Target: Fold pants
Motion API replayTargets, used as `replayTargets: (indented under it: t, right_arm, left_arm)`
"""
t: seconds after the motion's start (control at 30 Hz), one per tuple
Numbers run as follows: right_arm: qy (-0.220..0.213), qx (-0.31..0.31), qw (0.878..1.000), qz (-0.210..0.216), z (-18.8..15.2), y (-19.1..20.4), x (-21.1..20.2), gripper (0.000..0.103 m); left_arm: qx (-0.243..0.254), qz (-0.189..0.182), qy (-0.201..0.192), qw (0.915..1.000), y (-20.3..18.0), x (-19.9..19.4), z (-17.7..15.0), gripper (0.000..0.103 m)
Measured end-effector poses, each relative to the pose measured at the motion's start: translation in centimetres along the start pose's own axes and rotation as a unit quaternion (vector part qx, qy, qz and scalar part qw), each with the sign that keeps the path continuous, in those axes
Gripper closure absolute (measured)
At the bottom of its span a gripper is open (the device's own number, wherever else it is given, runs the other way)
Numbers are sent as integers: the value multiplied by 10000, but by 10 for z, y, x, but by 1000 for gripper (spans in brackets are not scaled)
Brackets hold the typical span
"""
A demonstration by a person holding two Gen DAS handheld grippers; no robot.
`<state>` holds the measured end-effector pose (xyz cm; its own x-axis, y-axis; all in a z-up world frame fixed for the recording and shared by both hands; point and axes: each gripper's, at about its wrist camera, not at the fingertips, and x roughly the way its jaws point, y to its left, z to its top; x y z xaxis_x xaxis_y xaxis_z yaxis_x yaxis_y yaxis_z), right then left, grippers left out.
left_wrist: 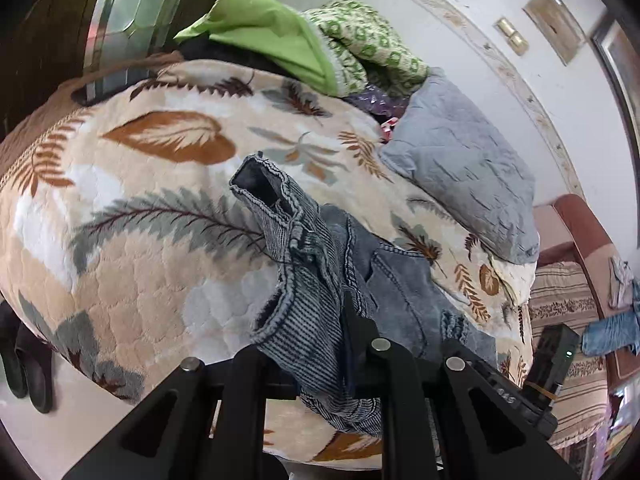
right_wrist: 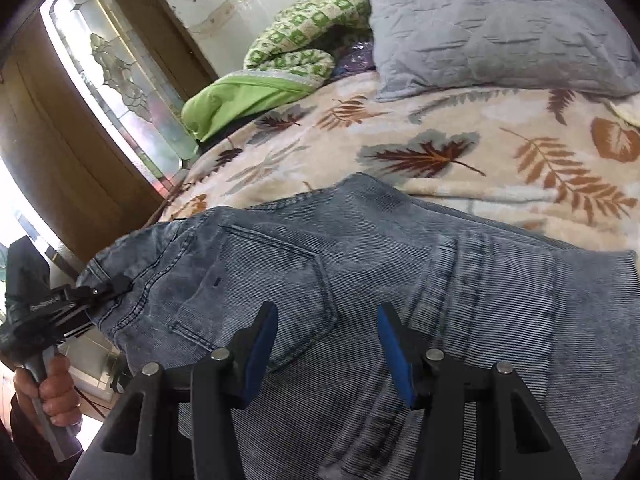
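**A:** Left gripper [left_wrist: 352, 332] first — it's clamped tight on a bunched fold of the pants [left_wrist: 320, 280], and that denim is hauled up off the bed [left_wrist: 120, 240] with a leg opening gaping above it.

**B:** And from the right wrist view you see that same gripper biting the pants' left edge near the waistband seam, a hand [right_wrist: 52, 392] round its handle.

**A:** Over to the right gripper [right_wrist: 328, 344] then?

**B:** Partly open, nothing between the blue pads [right_wrist: 262, 352], hovering over the seat just right of the back pocket [right_wrist: 256, 300].

**A:** So the pants run crossways, left to right, across the near edge of the bed.

**B:** Right, and I'd say the right gripper is nearer the free right end, so that's its side to take.
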<state>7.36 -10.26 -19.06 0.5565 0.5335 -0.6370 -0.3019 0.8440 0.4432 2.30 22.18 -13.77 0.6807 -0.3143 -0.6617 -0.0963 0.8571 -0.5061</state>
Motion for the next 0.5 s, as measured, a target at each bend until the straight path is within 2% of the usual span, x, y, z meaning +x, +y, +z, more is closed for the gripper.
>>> replayTargets:
  t: [0.07,0.13,0.17,0.2,0.33,0.4,0.5]
  right_arm:
    - [169,-90,9998,-2,-2,4,13,55]
    - [666,-294,9973,-79,-8,10,39,55]
    - [543,-643,9962,-236,-9,18,38,55]
    - [584,-705,9954,-266,-8,21,37,55]
    - [597,34,9981,171,-2,0,24,55]
    - [333,380,9983,306,4,-15,8,55]
    - [-15,737,9969,289,9,-36,-17,55]
  left_arm:
    - [128,-14,-48,9999,-7,-4,0,88]
    - [239,-20,-74,9997,-12,-7,-1,88]
    - [313,-9,-97,9995,-16,-8,-2,88]
    - [400,-3,-127,9991,-20,-10,-2,88]
    - [717,-56,-255,9971,-41,-20,-4,88]
    - [890,-136,-320,9954,-54,-26,-5,88]
    - [1185,-269,-412,9917,-77,-34,-7,88]
